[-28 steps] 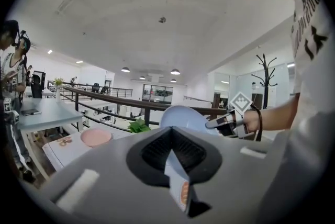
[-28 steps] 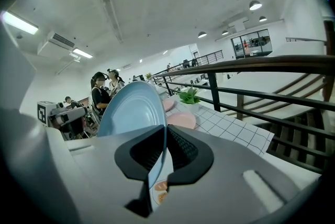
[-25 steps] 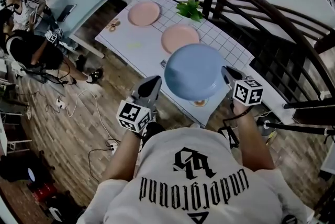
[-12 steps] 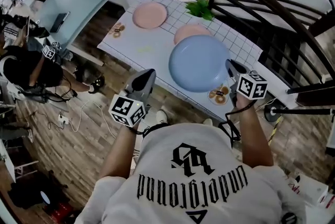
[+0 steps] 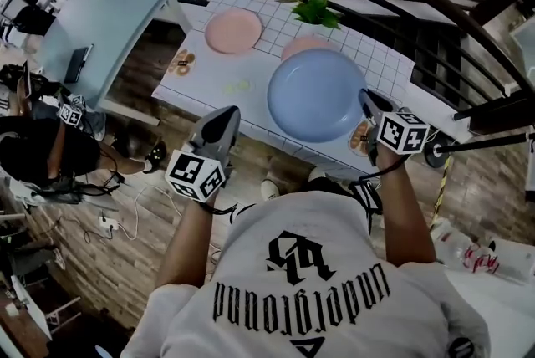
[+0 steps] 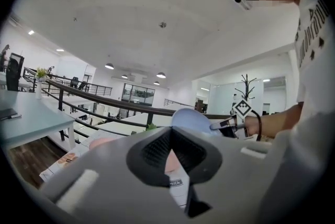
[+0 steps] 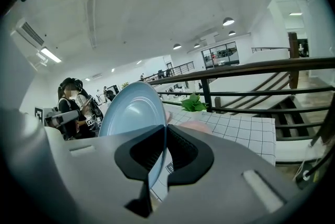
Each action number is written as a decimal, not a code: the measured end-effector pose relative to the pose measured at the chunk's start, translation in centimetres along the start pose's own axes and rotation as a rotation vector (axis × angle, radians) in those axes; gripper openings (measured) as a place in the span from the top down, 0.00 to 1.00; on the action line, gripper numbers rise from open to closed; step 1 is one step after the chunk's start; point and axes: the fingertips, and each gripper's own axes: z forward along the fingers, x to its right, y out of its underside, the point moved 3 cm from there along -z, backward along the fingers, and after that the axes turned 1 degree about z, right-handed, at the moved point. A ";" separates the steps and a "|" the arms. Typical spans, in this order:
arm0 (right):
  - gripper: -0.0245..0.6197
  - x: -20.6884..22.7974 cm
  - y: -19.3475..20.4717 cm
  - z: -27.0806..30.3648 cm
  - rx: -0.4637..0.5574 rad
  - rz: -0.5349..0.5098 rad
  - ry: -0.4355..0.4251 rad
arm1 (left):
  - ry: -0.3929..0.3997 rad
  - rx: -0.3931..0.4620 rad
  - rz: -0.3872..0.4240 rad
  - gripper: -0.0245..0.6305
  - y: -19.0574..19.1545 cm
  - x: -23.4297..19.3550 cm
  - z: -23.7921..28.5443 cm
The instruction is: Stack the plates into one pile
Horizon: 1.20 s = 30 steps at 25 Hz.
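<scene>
Head view, biggest thing first: the white grid-top counter (image 5: 224, 82) runs across the upper middle. Hanging over its right half is the big blue plate (image 5: 316, 94), up off the surface and roughly face-up. The right tongs (image 5: 368, 99) are pinching its rim at about the plate's 4 o'clock. In the right gripper view the rim runs straight through the two pads.

Two pink plates are lying on the counter. One pink plate (image 5: 233, 31) sits at the blue one's 10 o'clock, well apart. The other pink plate (image 5: 299, 45) peeks out from under the blue rim at 12 o'clock, mostly covered.

The left tongs (image 5: 226, 117) are at the blue plate's 8 o'clock, near the counter's near edge. They're pressed together with nothing in them. A little green plant (image 5: 315, 10) sits at 12 o'clock by the far edge.
</scene>
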 end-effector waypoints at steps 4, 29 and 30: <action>0.93 -0.6 0.3 0.1 0.009 0.032 0.004 | 0.034 -0.023 0.022 0.89 0.4 -0.1 0.3; 0.93 8.4 0.0 10.0 -0.112 0.127 0.043 | 0.048 -0.172 -0.043 0.89 3.4 -4.4 10.8; 0.93 9.0 -0.1 10.6 -0.118 0.131 0.045 | 0.054 -0.182 -0.044 0.89 3.6 -4.5 11.7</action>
